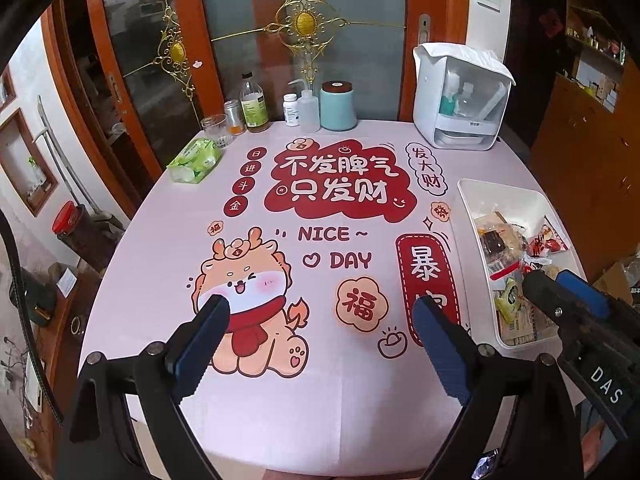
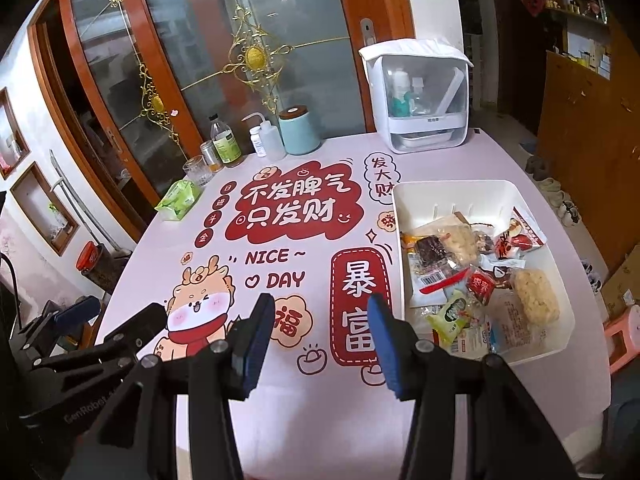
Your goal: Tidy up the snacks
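Note:
A white bin [image 2: 452,190] holding several wrapped snacks [image 2: 472,276] stands on the right side of the pink printed tablecloth [image 2: 280,400]; it also shows in the left wrist view [image 1: 480,192]. My left gripper [image 1: 322,316] is open and empty, above the cloth's dragon print, left of the bin. My right gripper [image 2: 320,316] is open and empty, above the cloth just left of the bin's near corner. The right gripper also shows in the left wrist view [image 1: 560,284] over the bin's near end. The left gripper shows at the left edge of the right wrist view [image 2: 108,316].
Along the table's far edge stand a glass [image 1: 216,130], a small tin [image 1: 234,116], bottles [image 1: 252,104], a teal canister [image 1: 338,106] and a white storage box [image 1: 460,96]. A green tissue pack [image 1: 194,160] lies far left. Glass doors stand behind.

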`<control>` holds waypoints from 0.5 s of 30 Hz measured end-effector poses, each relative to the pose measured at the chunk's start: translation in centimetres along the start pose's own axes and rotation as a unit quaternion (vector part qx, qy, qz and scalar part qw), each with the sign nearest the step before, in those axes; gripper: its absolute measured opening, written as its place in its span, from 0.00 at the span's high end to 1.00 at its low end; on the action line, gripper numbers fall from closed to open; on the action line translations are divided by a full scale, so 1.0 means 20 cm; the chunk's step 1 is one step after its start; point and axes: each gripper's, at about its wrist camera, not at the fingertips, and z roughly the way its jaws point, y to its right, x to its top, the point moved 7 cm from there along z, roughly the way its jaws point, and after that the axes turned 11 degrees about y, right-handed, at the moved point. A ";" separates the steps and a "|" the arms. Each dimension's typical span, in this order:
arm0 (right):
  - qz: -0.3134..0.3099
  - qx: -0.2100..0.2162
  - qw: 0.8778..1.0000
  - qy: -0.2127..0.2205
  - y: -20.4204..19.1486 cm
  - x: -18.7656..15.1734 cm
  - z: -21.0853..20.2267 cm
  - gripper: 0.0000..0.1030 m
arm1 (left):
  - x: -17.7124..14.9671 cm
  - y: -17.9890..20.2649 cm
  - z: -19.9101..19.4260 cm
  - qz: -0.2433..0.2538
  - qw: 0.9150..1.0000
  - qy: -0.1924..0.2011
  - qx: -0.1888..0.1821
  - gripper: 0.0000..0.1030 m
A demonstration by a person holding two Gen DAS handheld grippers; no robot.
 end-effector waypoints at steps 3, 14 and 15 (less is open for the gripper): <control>0.001 -0.005 1.000 0.000 0.01 0.00 -0.01 0.53 | 0.00 0.00 0.01 0.000 1.000 -0.001 -0.005 0.11; 0.000 -0.009 1.000 0.003 0.00 -0.01 -0.02 0.53 | -0.02 0.00 0.03 -0.004 1.000 -0.010 -0.011 0.11; -0.001 -0.008 1.000 0.004 0.00 -0.01 -0.02 0.53 | -0.03 -0.01 0.03 -0.004 1.000 -0.010 -0.012 0.11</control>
